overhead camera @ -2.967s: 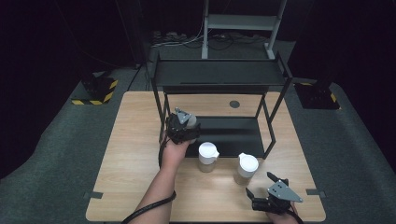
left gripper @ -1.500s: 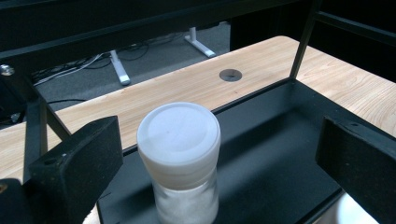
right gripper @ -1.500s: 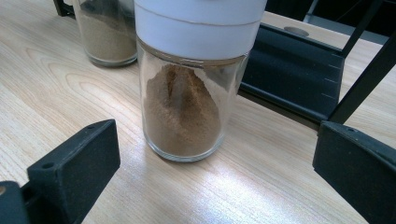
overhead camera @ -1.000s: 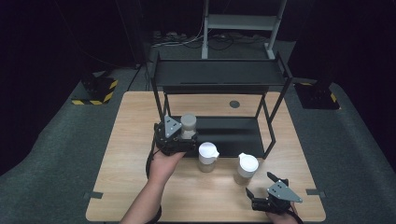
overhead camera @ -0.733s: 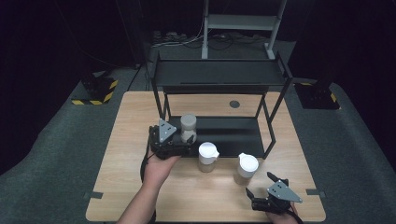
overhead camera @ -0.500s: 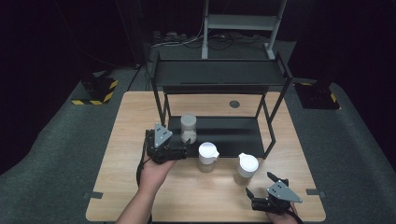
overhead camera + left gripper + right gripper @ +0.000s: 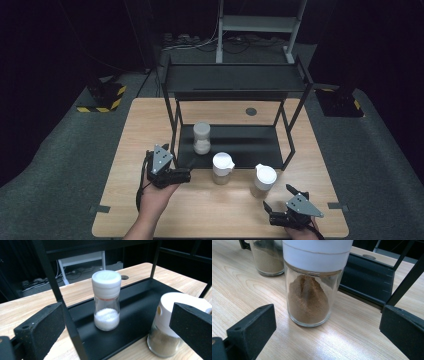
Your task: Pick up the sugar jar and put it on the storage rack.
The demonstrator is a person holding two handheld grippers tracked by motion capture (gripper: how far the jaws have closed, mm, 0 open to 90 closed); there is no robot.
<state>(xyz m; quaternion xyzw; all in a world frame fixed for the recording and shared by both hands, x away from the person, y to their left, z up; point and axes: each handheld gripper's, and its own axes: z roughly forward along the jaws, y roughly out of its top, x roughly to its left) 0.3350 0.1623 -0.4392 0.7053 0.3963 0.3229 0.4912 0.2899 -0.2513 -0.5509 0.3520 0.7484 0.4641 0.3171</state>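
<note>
Pale wood surface [image 7: 125, 150] carries a black rack [image 7: 235, 82]; on its low shelf stands a white-capped jar [image 7: 202, 138] of white grains, seemingly stowed. Near it, two jars of brown powder [image 7: 222, 168] [image 7: 263, 180] wait. Left gripper [image 7: 172, 175] and right gripper [image 7: 287, 216]: jaws apart, empty.

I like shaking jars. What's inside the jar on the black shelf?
The jar on the black shelf holds white grains, like salt or sugar, filling only its bottom part. The white lid covers the top, so what's under it can't be seen.
</note>
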